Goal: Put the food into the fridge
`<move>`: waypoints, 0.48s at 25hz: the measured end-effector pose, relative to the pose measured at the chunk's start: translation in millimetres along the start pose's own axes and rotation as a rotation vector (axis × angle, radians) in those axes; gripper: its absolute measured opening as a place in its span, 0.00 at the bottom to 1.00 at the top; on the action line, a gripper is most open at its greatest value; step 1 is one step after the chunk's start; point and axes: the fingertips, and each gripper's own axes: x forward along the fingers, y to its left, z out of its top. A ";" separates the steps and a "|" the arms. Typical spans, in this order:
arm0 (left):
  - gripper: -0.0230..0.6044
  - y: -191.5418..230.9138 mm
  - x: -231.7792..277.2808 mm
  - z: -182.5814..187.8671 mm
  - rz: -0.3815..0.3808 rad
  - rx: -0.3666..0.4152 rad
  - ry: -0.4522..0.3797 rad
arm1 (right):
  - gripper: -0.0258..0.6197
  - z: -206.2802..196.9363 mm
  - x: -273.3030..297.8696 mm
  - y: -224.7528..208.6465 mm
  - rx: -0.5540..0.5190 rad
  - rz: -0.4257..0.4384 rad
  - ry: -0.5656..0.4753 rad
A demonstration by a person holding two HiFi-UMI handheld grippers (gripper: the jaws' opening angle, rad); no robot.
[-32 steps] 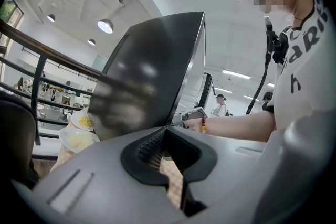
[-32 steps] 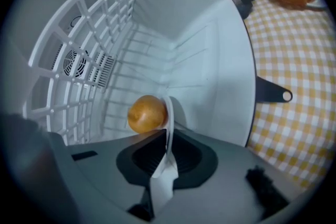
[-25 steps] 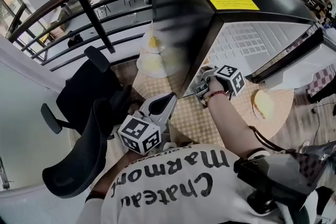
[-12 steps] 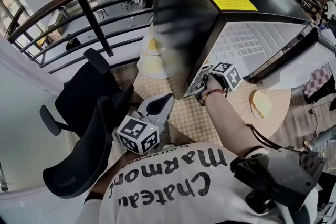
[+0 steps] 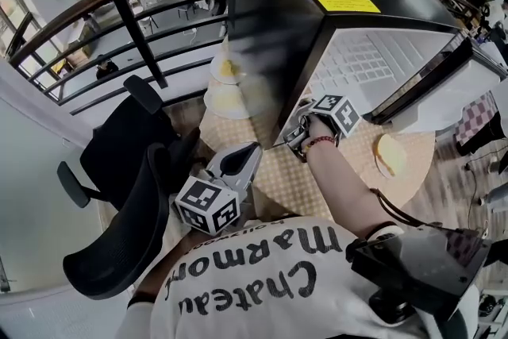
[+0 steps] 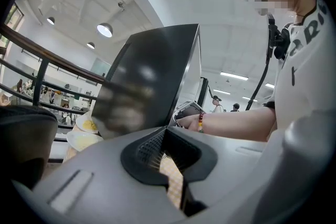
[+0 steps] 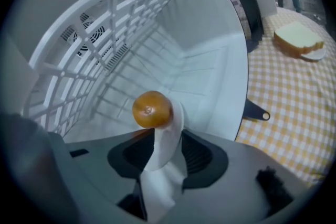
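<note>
Our right gripper [image 7: 160,136] has just been opening its ribbed black jaws. They now stand wide, with the thin rim of a smooth white plate [image 7: 169,152] between them. We see the plate edge-on, its length running away into the white plastic fridge [image 7: 210,65], near a lattice shelf [image 7: 105,23]. On the plate sits a round, glossy orange-brown food [image 7: 151,109]. Our left gripper [image 6: 167,152] stands parted, empty.

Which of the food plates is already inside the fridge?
The plate carrying the round orange-brown item, inside the white fridge compartment. The bread slice and the two plates of yellow food sit outside on the checked table.
</note>
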 end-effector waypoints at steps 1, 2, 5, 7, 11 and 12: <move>0.05 -0.9 -0.1 0.0 -0.001 0.000 -0.002 | 0.30 1.0 -1.1 0.0 -0.021 -0.009 -0.007; 0.05 -1.7 -0.2 -0.2 -0.001 -0.001 -0.004 | 0.30 2.2 -2.0 -0.5 -0.044 -0.020 -0.014; 0.05 -3.5 -1.4 -1.5 0.003 -0.004 -0.011 | 0.30 6.3 -3.6 -6.1 -0.129 -0.068 -0.041; 0.05 -4.7 -2.7 -3.1 0.006 -0.007 -0.015 | 0.30 8.5 -4.8 -7.9 -0.170 -0.083 -0.057; 0.05 -7.0 -5.9 -9.4 0.015 -0.012 -0.012 | 0.30 9.8 -9.6 -8.2 -0.195 -0.072 -0.071; 0.05 -7.6 -6.4 -10.0 0.019 -0.013 -0.012 | 0.30 9.9 -12.0 -7.4 -0.198 -0.062 -0.072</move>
